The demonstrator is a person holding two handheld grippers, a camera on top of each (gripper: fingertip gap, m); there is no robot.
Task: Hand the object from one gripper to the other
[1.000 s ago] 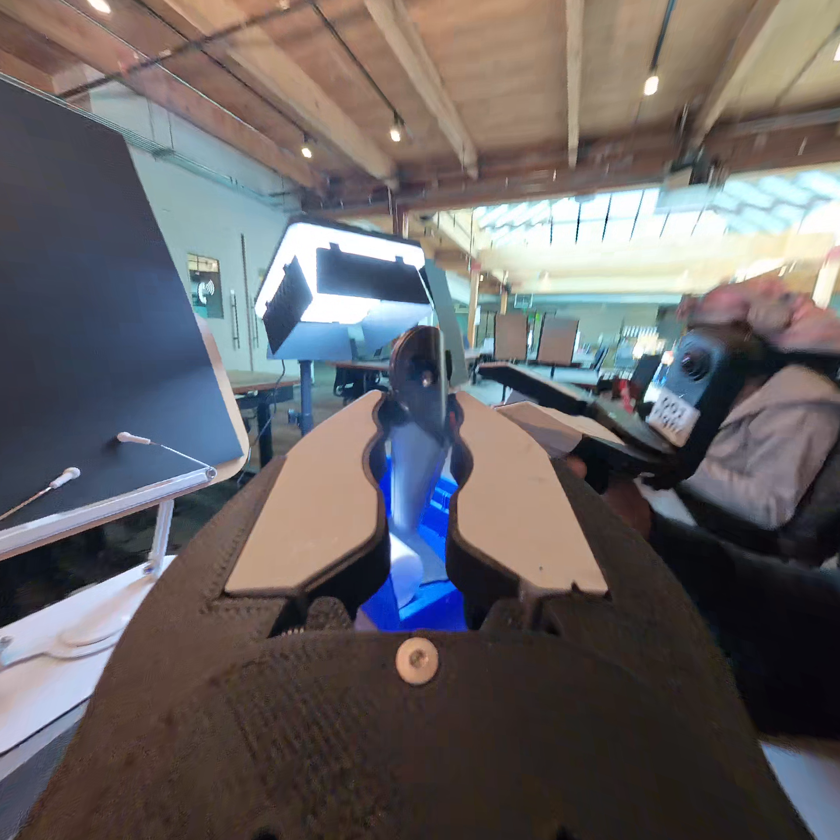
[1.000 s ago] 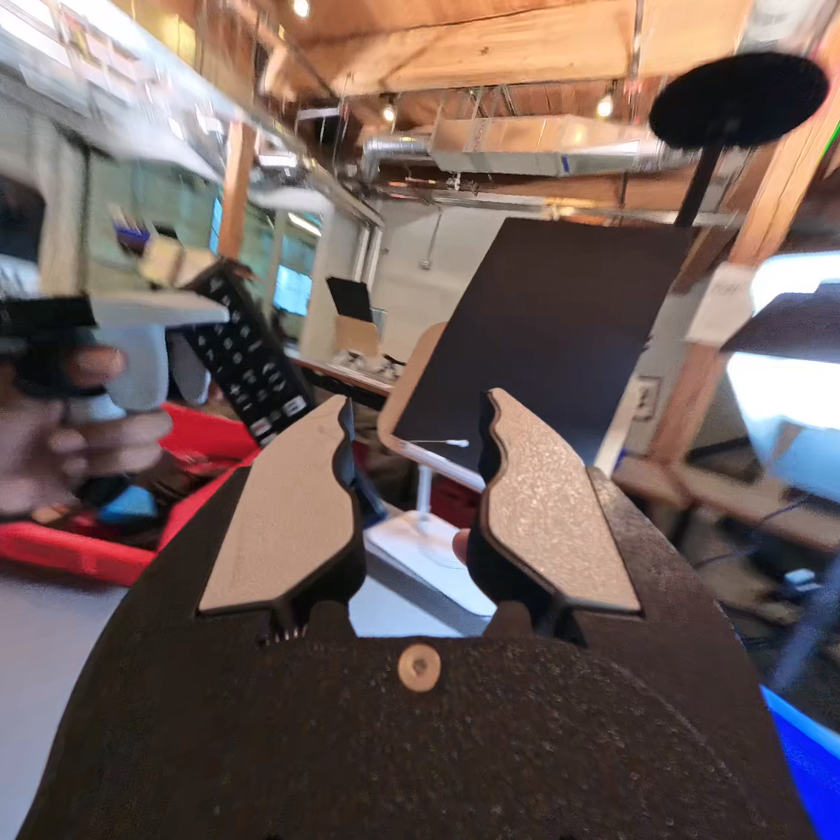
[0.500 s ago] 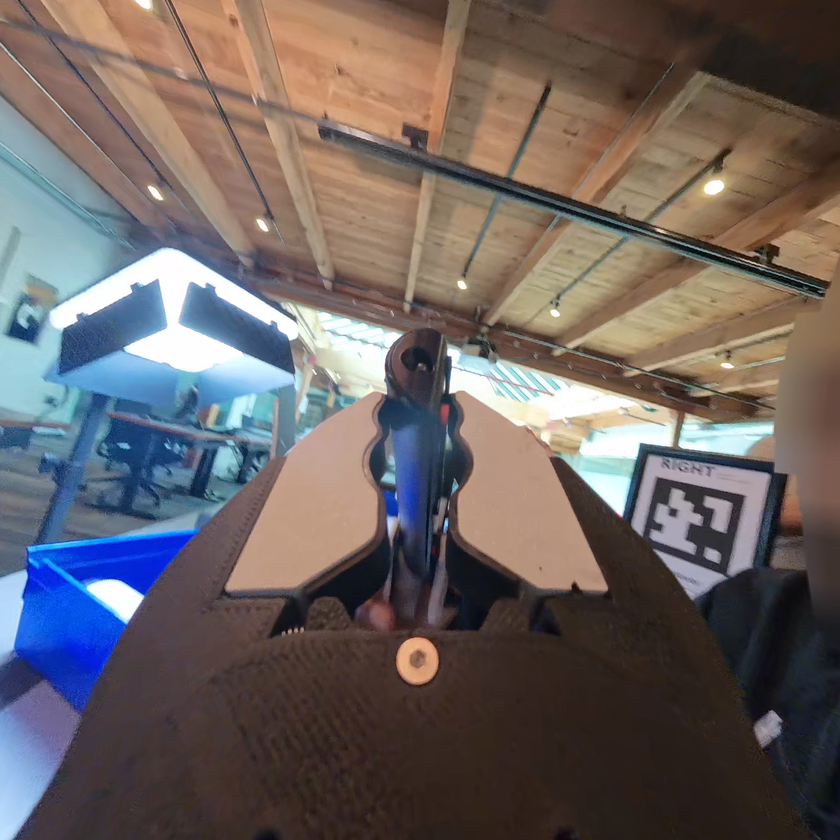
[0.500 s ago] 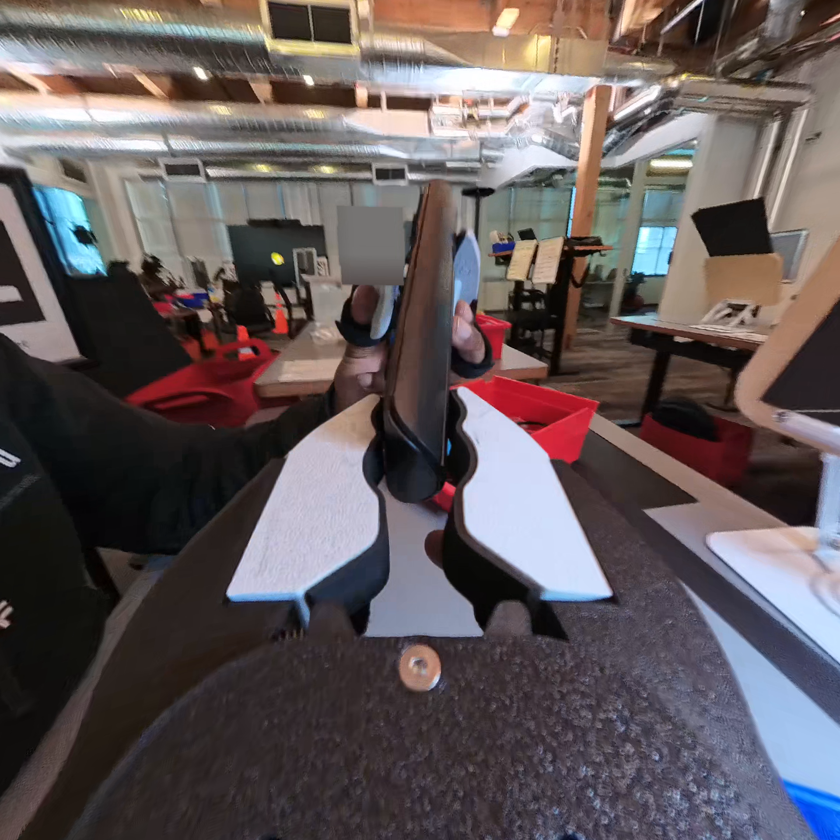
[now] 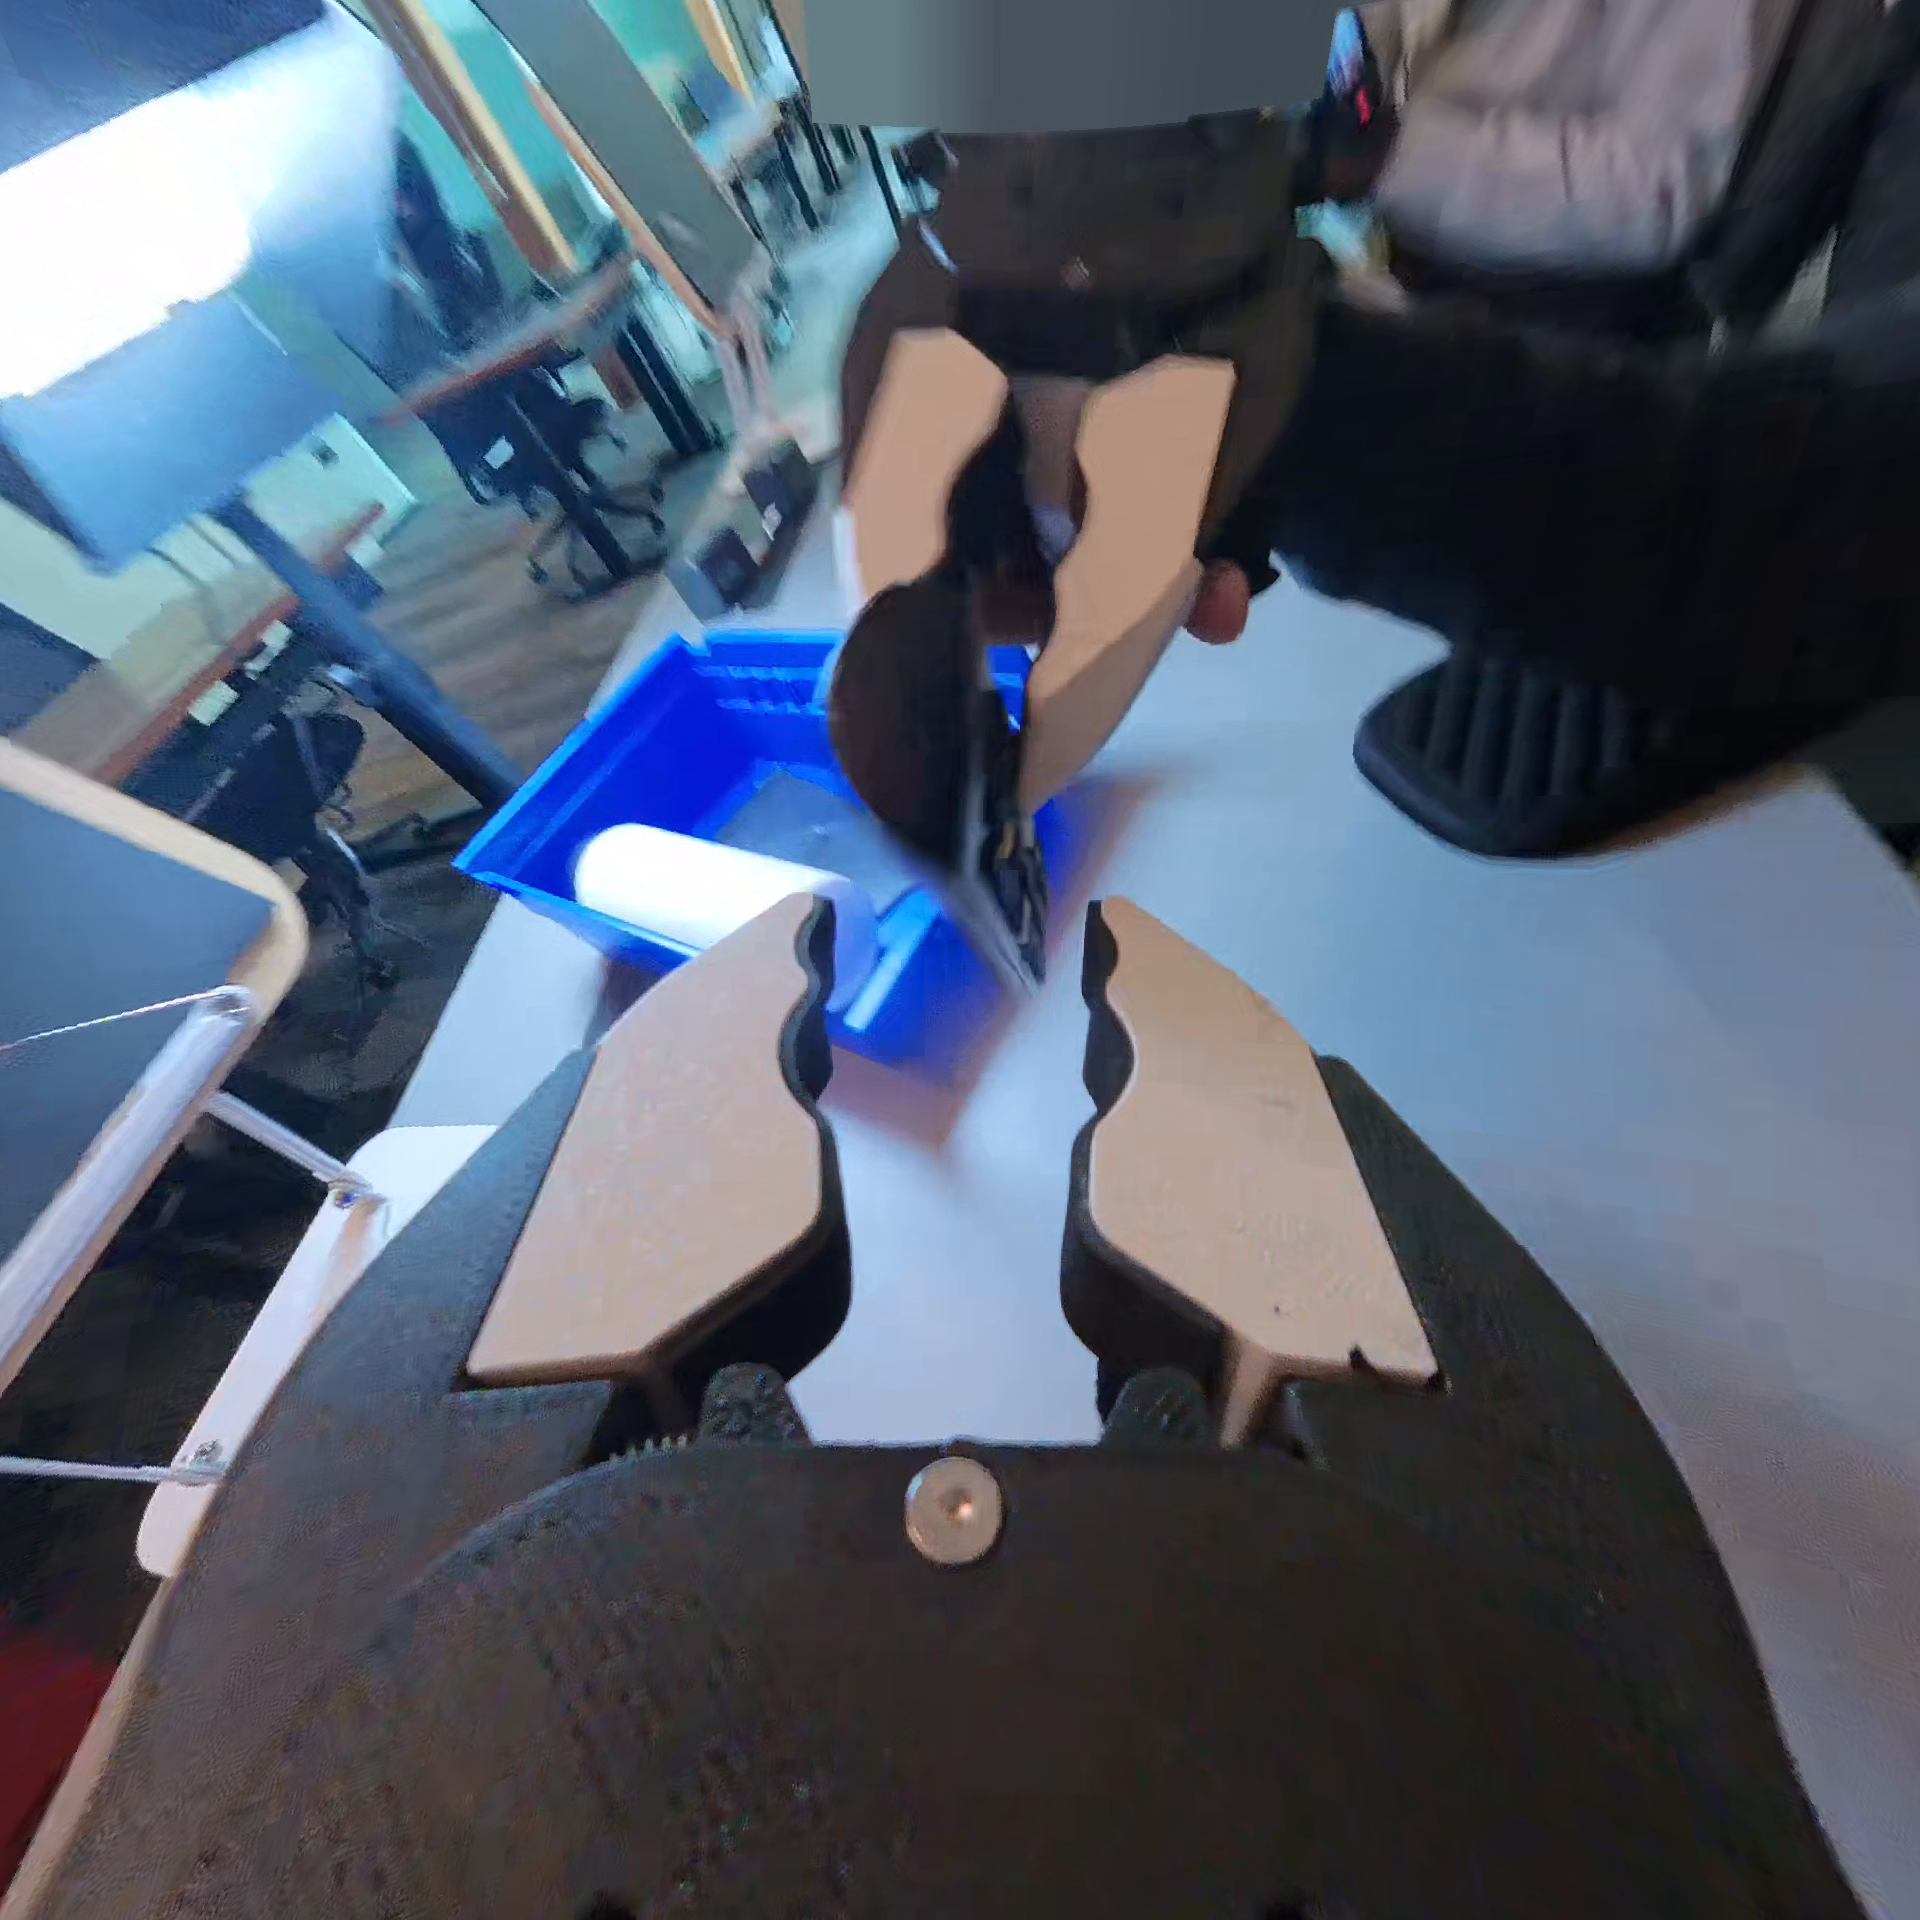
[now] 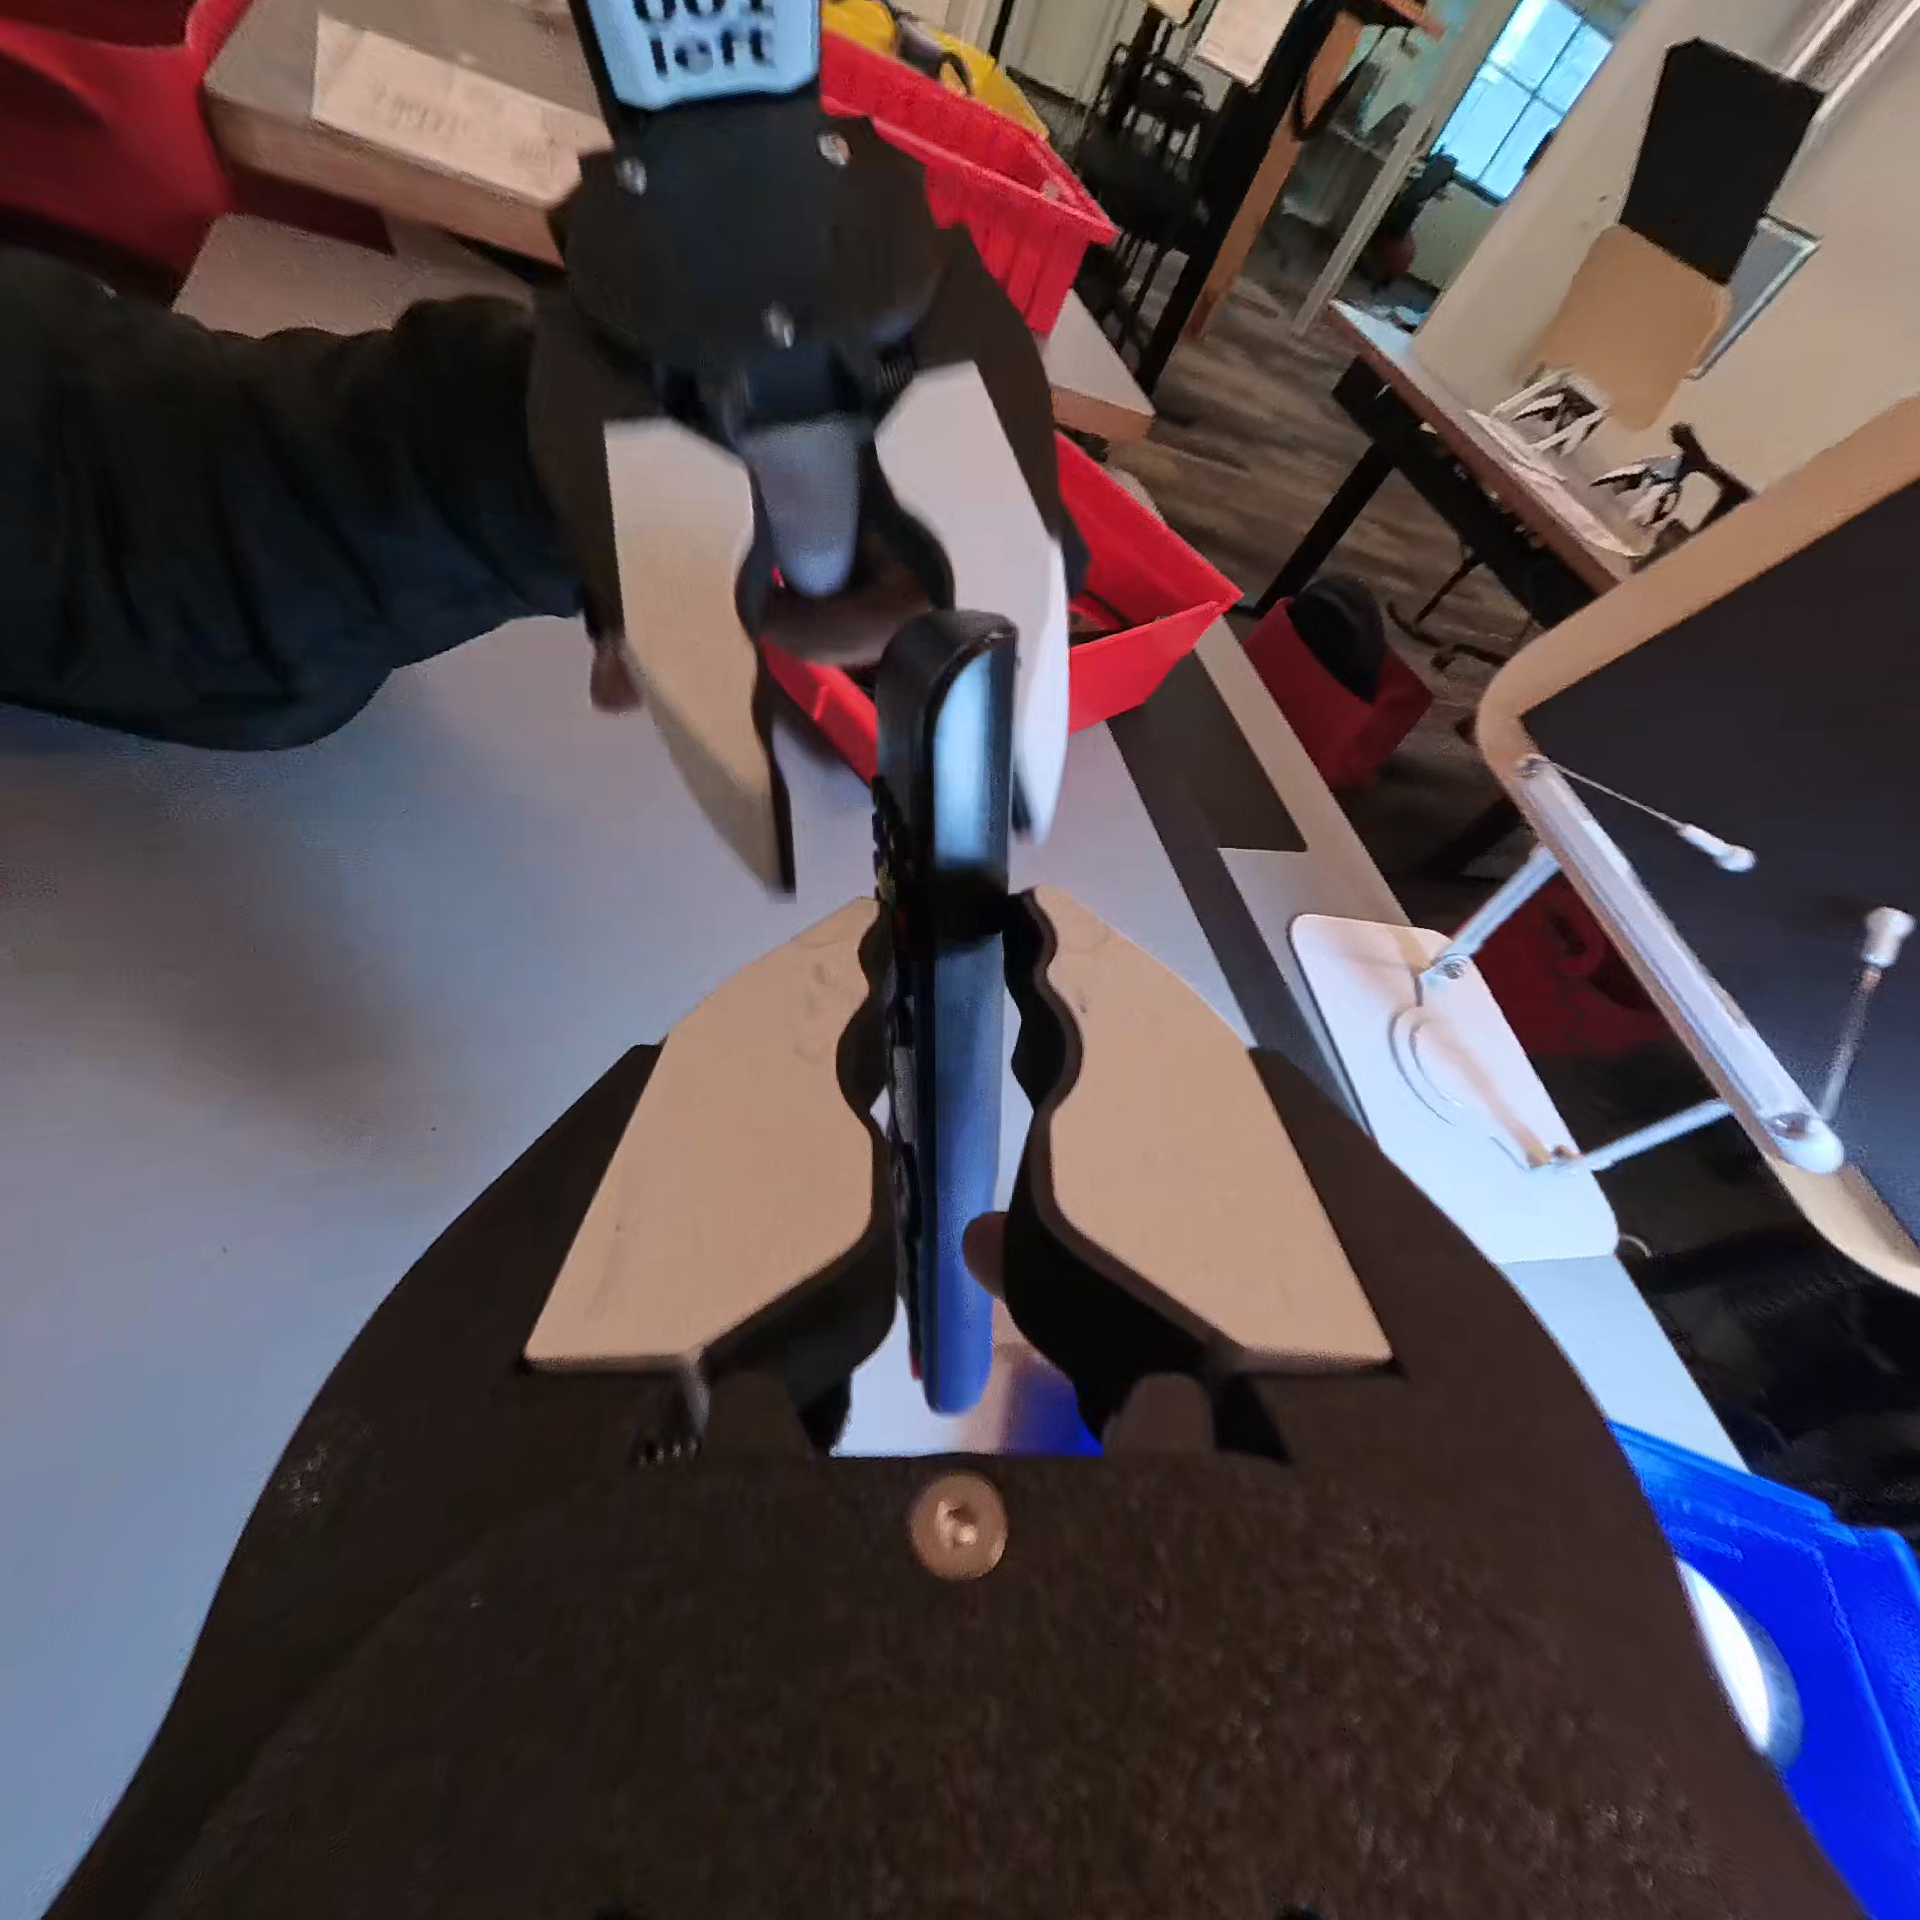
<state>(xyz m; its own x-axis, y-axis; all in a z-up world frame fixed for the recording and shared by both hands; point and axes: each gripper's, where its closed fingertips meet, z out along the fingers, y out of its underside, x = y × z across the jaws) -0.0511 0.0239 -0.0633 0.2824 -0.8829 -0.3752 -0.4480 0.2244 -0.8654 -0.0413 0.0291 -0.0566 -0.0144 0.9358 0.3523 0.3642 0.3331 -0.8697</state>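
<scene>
Gripping the black remote edge-on above the desk, the right gripper faces the left gripper, fingers apart; a blue bin sits behind, a red bin opposite.

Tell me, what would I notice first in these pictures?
A black remote control stands on edge, pinched in the right gripper. Facing it, the left gripper is open and empty. A bright blue bin with a white roll inside sits on the table beyond.
</scene>
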